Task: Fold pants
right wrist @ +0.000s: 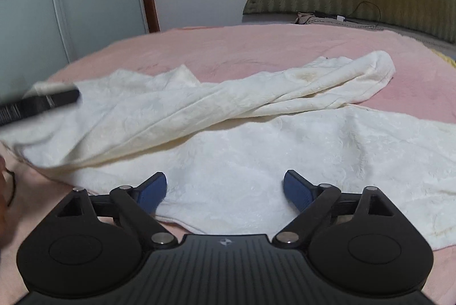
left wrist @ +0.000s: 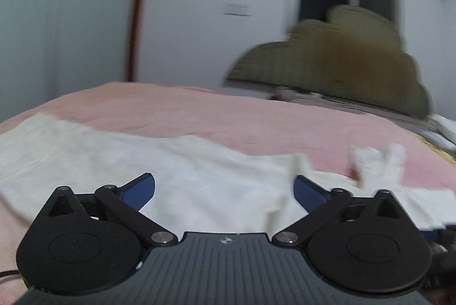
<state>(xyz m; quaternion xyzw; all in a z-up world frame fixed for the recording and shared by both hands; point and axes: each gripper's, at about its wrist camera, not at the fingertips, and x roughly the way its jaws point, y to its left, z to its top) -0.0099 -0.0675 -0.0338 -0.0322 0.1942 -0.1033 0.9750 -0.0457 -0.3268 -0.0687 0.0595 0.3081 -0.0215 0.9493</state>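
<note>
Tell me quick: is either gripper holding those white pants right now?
Left gripper: open, holding nothing; the white pants lie on the bed below it.
Right gripper: open, holding nothing, over the pants.

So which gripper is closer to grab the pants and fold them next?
Probably the right gripper: its open jaws sit right over the near edge of the white pants. The left gripper, also open, hovers over their middle, with no edge between its jaws.

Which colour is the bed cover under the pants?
Pink bed cover, clearest in the right wrist view.
</note>
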